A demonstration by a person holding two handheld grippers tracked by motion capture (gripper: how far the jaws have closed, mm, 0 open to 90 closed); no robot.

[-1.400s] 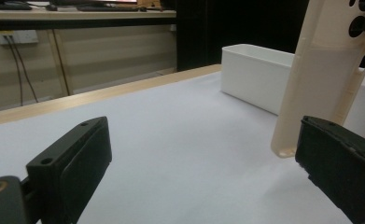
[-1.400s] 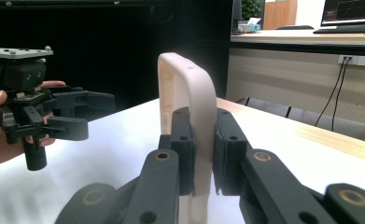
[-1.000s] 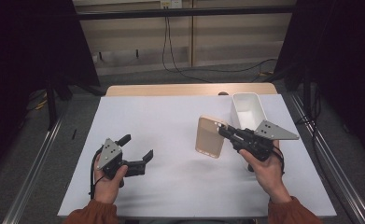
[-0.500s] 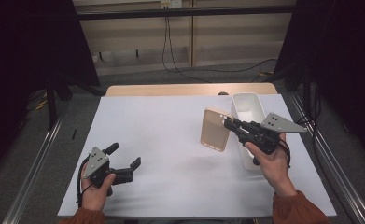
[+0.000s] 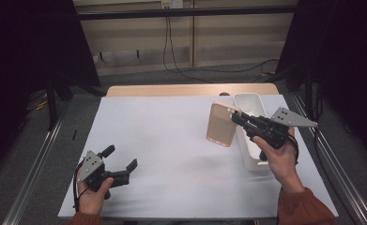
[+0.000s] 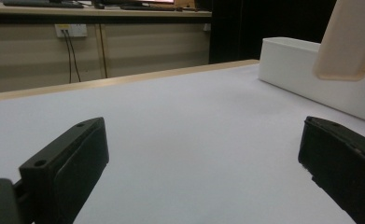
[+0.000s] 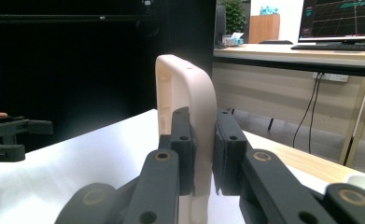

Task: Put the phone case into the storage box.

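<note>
1. The left gripper sits low at the near left of the white tabletop, in the person's left hand. Its jaws stand wide apart with nothing between them; in the left gripper view bare tabletop lies between the two black jaws.

2. The middle of the tabletop is plain white, with a wooden edge along its far side.

3. The beige lid hangs in the air right of centre, clear of the tabletop, held upright on its edge with its broad face turned toward the left.

4. The right gripper is clamped on that lid. In the right gripper view its two jaws press on either face of the thin lid, which rises above them with a rounded corner at the top.

5. The white bin stands on the tabletop just beside the lid, on its right, running from near to far. The right hand holds its gripper above the bin's near half.
</note>
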